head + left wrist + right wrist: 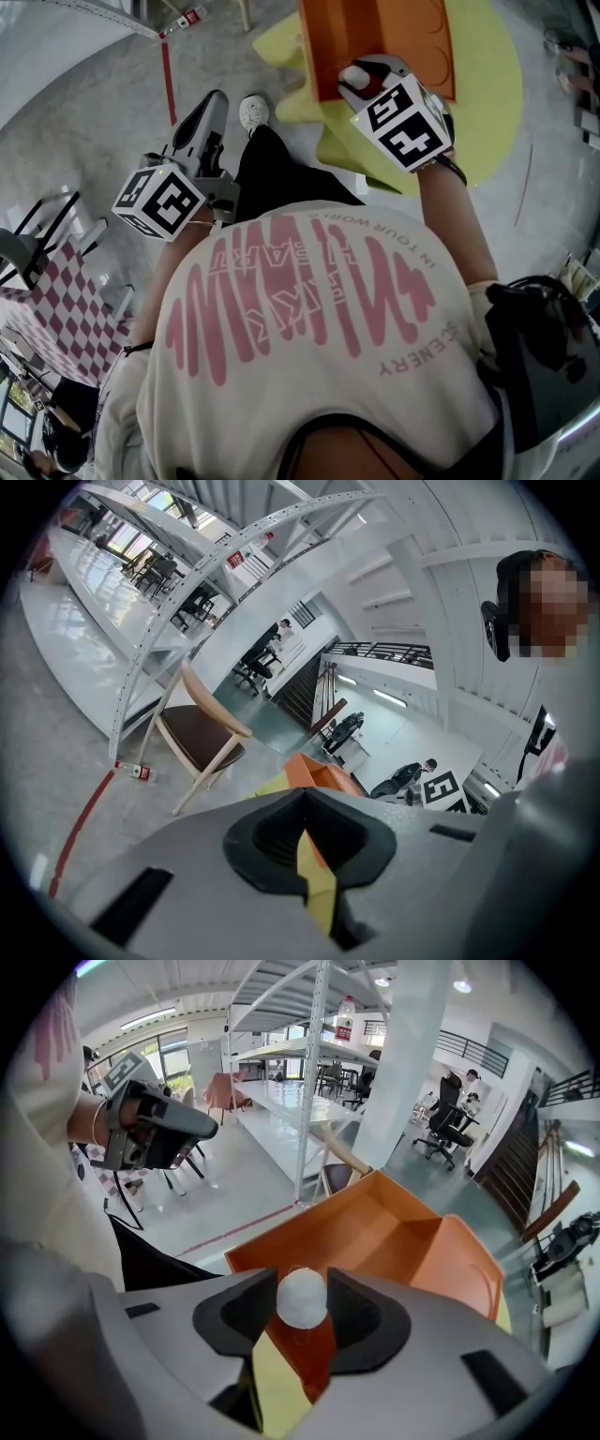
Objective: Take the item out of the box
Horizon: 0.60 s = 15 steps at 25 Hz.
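Pinching a small, smooth white ball [302, 1299] in the right gripper [302, 1288], pressing on it from both sides across its middle. Holding it at the near corner of the open orange box [394, 1241], cardboard by the look of it, just over the rim and not yet carried clear. Holding the left gripper [302, 803] clenched on nothing, well away at the side and pointing out into the room.

Judging the ball as light and probably hard, though not telling from here whether solid or hollow. Expecting trouble from the shape rather than the weight: being round and smooth, likely slipping or popping out under an off-centre squeeze. Taking hold best right across the widest part, with both pads square to it and only moderate pressure. Lifting slowly and avoiding any knock against the box wall.

Working over a rounded yellow-green tabletop [487, 84] carrying the box, and seeing nothing else inside the box. Standing on a pale grey polished floor [94, 122] crossed by a red line [168, 80]. Sharing a large, bright hall with white metal shelving [314, 1072], a wooden chair with a dark seat [199, 731], a bottle lying on the floor [139, 772] and seated people farther off.
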Tool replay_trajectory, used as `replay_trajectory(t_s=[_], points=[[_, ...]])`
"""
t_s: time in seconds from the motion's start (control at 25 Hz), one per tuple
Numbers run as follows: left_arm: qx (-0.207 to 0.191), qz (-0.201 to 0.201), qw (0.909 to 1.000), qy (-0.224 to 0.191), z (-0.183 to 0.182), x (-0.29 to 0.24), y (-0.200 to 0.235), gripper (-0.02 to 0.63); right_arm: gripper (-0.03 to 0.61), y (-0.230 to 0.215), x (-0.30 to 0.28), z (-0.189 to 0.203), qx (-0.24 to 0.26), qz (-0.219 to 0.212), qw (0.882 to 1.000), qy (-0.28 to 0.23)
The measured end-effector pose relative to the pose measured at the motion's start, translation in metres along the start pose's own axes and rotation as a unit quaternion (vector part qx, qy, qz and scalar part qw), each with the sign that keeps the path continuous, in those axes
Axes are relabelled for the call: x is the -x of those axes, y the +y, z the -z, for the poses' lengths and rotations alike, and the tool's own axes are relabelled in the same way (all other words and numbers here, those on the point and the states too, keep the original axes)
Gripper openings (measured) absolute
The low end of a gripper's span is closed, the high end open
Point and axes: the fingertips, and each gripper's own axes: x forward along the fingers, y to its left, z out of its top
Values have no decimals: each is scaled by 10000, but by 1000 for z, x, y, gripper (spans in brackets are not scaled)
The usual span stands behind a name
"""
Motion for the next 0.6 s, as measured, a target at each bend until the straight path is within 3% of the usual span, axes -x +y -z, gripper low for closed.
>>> replay_trajectory(t_s=[0.6], points=[[29,-47,10000,-14,2,2,8,8,155,0,-5,2,44,-36,10000,71]])
